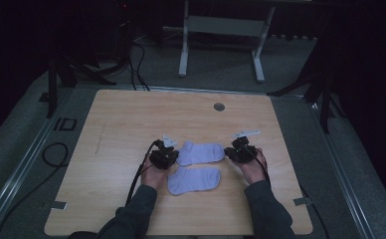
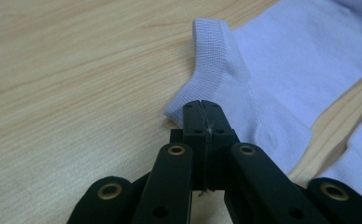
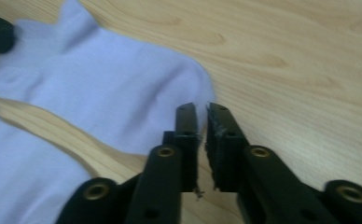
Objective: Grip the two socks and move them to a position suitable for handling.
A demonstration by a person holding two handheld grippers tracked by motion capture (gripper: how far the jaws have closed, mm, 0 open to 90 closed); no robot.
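Two pale lavender socks lie side by side on the wooden table (image 1: 131, 119). Across the far sock (image 1: 201, 152) my two grippers face each other. My left gripper (image 1: 170, 152) is at its cuff end; in the left gripper view its jaws (image 2: 202, 108) are shut together on the edge of the far sock (image 2: 281, 70) by the heel. At the toe end sits my right gripper (image 1: 237, 150), whose jaws (image 3: 202, 112) stand a narrow gap apart at the toe edge of the far sock (image 3: 109, 88). The near sock (image 1: 194, 179) lies flat and untouched.
A round grommet (image 1: 219, 106) sits in the table near its far edge. Cables (image 1: 56, 154) trail over the grey floor at left. A white desk frame (image 1: 221, 30) stands beyond the table. Bare wood stretches left of my left hand and right of my right hand.
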